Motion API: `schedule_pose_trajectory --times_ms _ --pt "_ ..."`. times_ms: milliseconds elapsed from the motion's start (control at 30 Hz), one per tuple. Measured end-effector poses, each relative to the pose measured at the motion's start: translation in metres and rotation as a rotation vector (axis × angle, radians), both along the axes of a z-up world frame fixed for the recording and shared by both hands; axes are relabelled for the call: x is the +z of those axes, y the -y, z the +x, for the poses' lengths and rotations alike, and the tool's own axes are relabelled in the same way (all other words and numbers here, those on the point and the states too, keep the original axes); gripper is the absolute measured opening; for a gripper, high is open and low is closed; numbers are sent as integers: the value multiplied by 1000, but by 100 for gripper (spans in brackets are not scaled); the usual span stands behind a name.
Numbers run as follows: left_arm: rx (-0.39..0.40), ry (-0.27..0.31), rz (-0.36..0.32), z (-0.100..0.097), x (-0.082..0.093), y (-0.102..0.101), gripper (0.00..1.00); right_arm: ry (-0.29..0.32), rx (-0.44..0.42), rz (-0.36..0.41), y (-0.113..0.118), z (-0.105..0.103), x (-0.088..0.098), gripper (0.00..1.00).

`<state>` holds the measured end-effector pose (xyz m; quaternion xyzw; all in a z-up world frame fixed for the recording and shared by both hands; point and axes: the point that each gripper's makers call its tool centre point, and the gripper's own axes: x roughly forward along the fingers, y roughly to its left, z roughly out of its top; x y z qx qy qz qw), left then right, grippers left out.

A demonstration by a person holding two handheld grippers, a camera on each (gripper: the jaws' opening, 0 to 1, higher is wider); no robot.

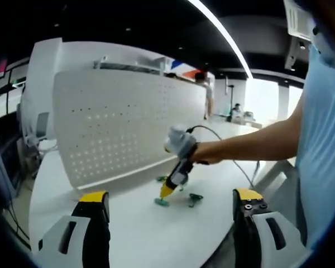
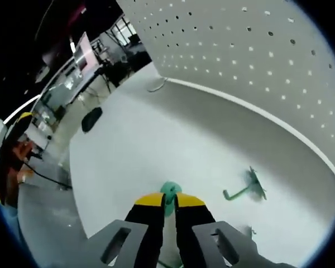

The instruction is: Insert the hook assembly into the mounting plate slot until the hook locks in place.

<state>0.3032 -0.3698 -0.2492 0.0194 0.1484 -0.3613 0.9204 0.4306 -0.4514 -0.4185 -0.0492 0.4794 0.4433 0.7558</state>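
Note:
A white perforated mounting plate stands upright on the white table. In the right gripper view my right gripper is shut on a green hook that rests on the tabletop. In the left gripper view that same gripper, held by a hand, points down at the hook in front of the plate. A second green hook lies loose beside it. My left gripper hangs back from the plate, its jaws wide apart with nothing between them.
A person in a light blue shirt stands at the right, arm reaching across the table. A cable trails from the right gripper. A dark round object lies near the table's far edge. Desks and people fill the background.

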Motion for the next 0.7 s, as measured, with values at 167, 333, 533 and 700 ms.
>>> schedule_pose_trajectory --times_ms 167,333,533,700 --pt "0 1 -1 0 1 1 93 -6 1 -1 0 -1 -2 3" --pt "3 1 0 0 1 0 93 -9 7 -3 -3 -2 -2 3" --pt "5 2 0 0 2 -1 93 -18 9 -8 -4 -3 -6 2" --pt "3 5 0 0 2 0 93 -23 6 -6 -4 -4 -7 1"
